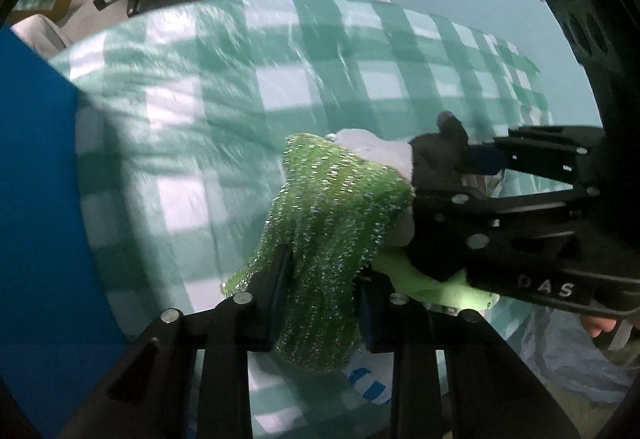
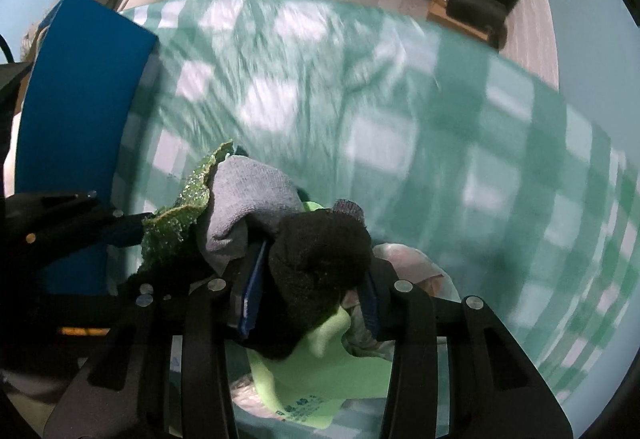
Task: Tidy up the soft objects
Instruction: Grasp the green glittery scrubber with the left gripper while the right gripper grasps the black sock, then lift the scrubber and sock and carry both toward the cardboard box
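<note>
Left claw (image 1: 320, 291) pinching a sparkly green cloth (image 1: 332, 215), right claw (image 2: 312, 287) clamped on a black sock (image 2: 320, 259) over the checkered bed (image 2: 400, 111)

Two grippers: the left gripper (image 1: 320, 299) and the right gripper (image 2: 312, 291). Soft pieces in the heap number at least four: one glittery green cloth (image 1: 328, 223), one black sock (image 2: 320, 255), one grey cloth (image 2: 248, 199), one pale lime piece (image 2: 320, 371) (more may hide beneath). One blue board (image 2: 84, 95) at frame left.
</note>
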Demonstrator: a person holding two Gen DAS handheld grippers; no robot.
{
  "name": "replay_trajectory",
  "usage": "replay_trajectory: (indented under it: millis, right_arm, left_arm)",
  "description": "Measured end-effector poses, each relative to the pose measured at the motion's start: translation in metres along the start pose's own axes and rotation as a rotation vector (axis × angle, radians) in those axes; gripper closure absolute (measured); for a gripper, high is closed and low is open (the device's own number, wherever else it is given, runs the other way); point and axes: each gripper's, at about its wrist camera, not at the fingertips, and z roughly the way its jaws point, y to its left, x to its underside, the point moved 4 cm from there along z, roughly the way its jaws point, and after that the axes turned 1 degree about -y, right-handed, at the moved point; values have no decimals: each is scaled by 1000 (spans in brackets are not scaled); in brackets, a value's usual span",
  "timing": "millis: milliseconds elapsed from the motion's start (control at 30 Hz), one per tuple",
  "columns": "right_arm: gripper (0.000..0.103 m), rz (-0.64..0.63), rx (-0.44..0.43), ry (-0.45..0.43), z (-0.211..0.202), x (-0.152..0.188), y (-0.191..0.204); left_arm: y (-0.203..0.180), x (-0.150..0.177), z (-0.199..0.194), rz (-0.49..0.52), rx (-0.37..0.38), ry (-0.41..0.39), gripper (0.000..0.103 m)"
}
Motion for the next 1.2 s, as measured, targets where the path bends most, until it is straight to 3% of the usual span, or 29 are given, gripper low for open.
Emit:
replay_trajectory:
  millis: [267, 633, 1200]
  right_arm:
    - [64, 63, -41, -81, -25, 35, -10]
    - [64, 39, -19, -166, -65, 40, 4]
    - [64, 53, -8, -217, -112, 52, 24]
  left_arm:
    - [1, 17, -15, -24, 10, -23, 91]
    - [8, 19, -62, -67, 13, -126, 91]
    - [10, 39, -131, -47, -58, -198, 92]
